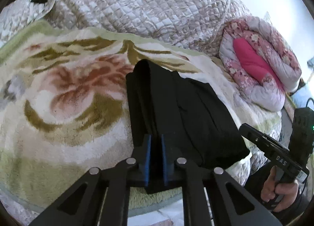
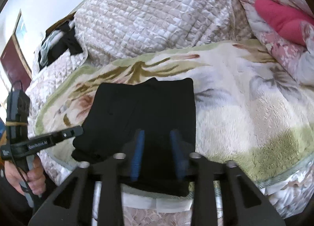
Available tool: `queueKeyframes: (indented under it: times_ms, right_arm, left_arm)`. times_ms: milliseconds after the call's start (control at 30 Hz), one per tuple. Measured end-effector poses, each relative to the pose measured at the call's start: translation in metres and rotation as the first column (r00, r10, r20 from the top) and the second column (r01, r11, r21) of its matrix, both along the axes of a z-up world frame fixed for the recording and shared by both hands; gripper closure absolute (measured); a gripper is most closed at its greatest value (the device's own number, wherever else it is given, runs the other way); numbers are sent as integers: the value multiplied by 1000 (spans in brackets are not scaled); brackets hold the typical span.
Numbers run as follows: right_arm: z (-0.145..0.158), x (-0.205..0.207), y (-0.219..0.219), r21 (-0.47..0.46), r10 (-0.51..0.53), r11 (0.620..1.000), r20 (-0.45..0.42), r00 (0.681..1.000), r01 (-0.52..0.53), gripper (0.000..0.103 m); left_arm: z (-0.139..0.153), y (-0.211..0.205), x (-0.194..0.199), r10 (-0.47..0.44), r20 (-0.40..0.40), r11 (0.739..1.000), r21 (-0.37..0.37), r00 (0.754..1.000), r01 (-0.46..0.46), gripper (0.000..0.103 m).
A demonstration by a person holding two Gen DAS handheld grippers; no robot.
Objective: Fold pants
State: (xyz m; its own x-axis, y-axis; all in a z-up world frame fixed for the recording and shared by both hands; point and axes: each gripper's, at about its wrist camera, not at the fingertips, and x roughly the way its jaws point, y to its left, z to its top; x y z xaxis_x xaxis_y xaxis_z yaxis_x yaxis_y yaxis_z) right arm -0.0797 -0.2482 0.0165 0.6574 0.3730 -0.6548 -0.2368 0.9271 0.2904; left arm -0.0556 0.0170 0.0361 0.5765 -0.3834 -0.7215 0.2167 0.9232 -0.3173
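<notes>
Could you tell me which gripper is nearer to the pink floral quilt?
The right gripper: it's on the pants' side toward the pink floral quilt; the left gripper is on the far side.

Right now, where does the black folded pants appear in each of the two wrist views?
Left wrist view: the black folded pants lie centre, running up from the left gripper, which pinches their near edge.
Right wrist view: they lie centre-left, under the open right gripper.
Shared landmark: the pink pillow, wrapped in a floral quilt.

Bed surface: plush floral blanket (image 1: 64, 96), cream/green. On it directly: folded black pants (image 2: 145, 112). Quilted beige cover (image 1: 137, 4) heaped behind; pink floral comforter (image 1: 261, 63) bundled alongside.
</notes>
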Motion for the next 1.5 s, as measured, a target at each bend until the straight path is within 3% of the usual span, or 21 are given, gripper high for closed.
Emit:
queueKeyframes:
  times_ms: [67, 200, 267, 367, 500, 667, 867, 967, 1033, 1167, 1333, 1500]
  right_arm:
    - [-14, 5, 4, -59, -4, 998, -60, 998, 0, 84]
    - [0, 1, 1, -55, -17, 998, -3, 1000, 17, 84]
    - [2, -1, 1, -47, -11, 999, 3, 1000, 11, 84]
    - [-11, 3, 3, -82, -8, 997, -68, 998, 3, 84]
    - [11, 10, -2, -39, -6, 999, -31, 1000, 5, 84]
    - [20, 56, 4, -67, 15, 998, -62, 998, -19, 84]
    - [13, 113, 22, -133, 78, 987, -90, 993, -89, 84]
    - [-5, 132, 14, -110, 43, 992, -143, 989, -59, 84]
    - [-15, 141, 2, -24, 26, 999, -169, 985, -31, 84]
    - [-13, 141, 1, -41, 19, 999, -136, 991, -25, 84]
    - [-9, 139, 3, -50, 10, 999, -125, 992, -16, 83]
    - [7, 114, 3, -78, 17, 997, -89, 996, -24, 78]
  left_arm:
    - [-6, 0, -1, 7, -15, 999, 33, 1000, -7, 94]
    - [-13, 5, 2, 19, -48, 1000, 18, 999, -18, 94]
    - [-9, 6, 1, 26, -35, 1000, 15, 999, -25, 94]
    - [4, 9, -1, 49, -1, 999, 18, 999, -49, 94]
    - [24, 3, 5, 44, 55, 998, 32, 997, -46, 94]
    - [32, -26, 38, -16, 74, 996, 89, 997, 10, 93]
    - [20, -49, 89, -72, 67, 988, 145, 995, 62, 92]
    - [-5, -47, 101, -60, 18, 985, 161, 998, 56, 93]
    - [-9, -45, 94, -67, 59, 986, 157, 996, 57, 93]
    - [-11, -47, 94, -62, 69, 986, 159, 996, 50, 93]
    - [-11, -36, 99, -51, 51, 996, 80, 997, 46, 93]
    - [0, -28, 88, -15, 48, 996, 89, 999, 10, 88]
